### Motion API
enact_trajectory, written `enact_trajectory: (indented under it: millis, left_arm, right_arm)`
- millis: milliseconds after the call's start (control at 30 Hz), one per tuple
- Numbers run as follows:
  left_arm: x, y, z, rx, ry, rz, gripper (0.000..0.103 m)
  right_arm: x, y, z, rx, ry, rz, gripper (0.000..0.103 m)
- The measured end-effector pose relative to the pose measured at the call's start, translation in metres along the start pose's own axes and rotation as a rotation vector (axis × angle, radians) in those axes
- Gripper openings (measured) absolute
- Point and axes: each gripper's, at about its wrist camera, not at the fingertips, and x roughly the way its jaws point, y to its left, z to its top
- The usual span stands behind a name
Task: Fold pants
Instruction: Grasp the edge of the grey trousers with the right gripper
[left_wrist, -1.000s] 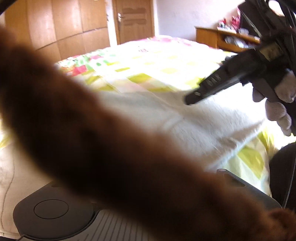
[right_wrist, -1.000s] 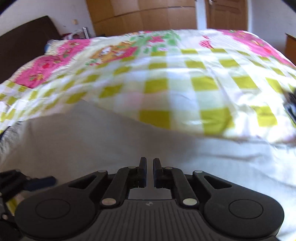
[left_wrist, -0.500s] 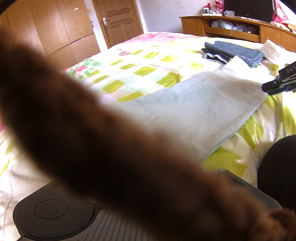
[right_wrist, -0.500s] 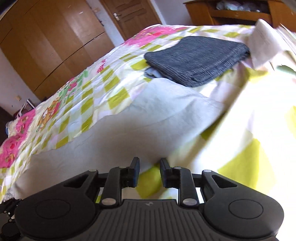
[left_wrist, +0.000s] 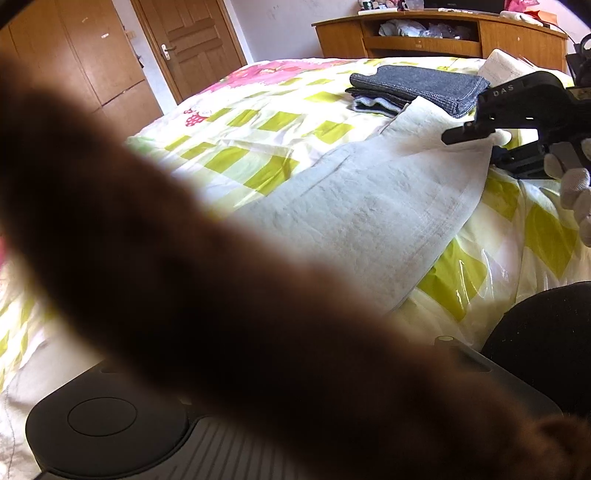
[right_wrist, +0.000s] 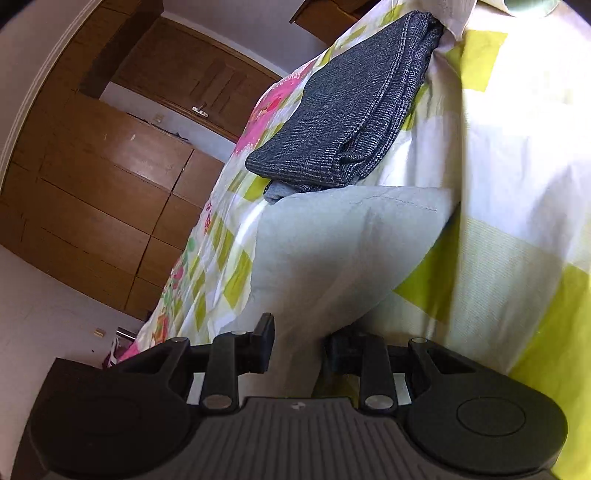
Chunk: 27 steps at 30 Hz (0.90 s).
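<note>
While the bed (left_wrist: 258, 122) fills both views, the pale pants (left_wrist: 369, 206) lie flat across it, running from 8 o'clock to 2 o'clock in the left view, just beside a folded grey stack (right_wrist: 343, 122). A brown blur (left_wrist: 184, 258) hides the left gripper, so I cannot tell its state. The right gripper (right_wrist: 298, 349) stands parted, empty, astride the pants' edge at 6 o'clock. The step looks like taking hold for a fold; next, it should close on that edge and lift.
</note>
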Motion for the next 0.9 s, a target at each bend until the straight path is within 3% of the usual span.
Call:
enact_trajectory:
  millis: [133,233,300,333,433,567,733,833,900]
  left_arm:
    - [0.000,-0.001,0.006,-0.004,-0.017,0.001,0.056]
    - [0.002,-0.004,0.010,0.001,-0.034,-0.016,0.060]
    - [0.006,-0.007,0.013,0.022,-0.027,-0.018,0.060]
    - [0.008,-0.009,0.014,0.030,-0.025,-0.019,0.060]
    - [0.010,-0.014,0.017,0.034,-0.033,-0.030,0.060]
    - [0.012,-0.023,0.022,0.010,-0.048,-0.126,0.061]
    - [0.016,-0.045,0.020,0.096,-0.057,-0.142,0.061]
    - [0.004,-0.030,0.018,0.054,-0.082,-0.149,0.061]
    - [-0.003,-0.016,0.015,0.039,-0.093,-0.118,0.061]
  right_arm:
    - [0.002,0.006,-0.005,0.007,0.002,0.084,0.048]
    - [0.014,0.002,-0.008,-0.004,-0.021,0.051,0.049]
    - [0.022,0.002,-0.002,0.013,-0.039,0.065,0.043]
    - [0.023,0.003,0.002,0.032,-0.043,0.051,0.021]
    - [0.006,-0.002,0.020,0.141,-0.110,0.119,0.021]
    - [-0.027,0.007,0.031,-0.003,-0.239,0.010,0.021]
    - [-0.018,0.004,0.034,-0.045,-0.137,-0.061,0.025]
    - [-0.014,0.010,0.032,-0.057,-0.126,-0.044,0.034]
    - [-0.015,0.022,0.030,-0.071,-0.135,-0.061,0.022]
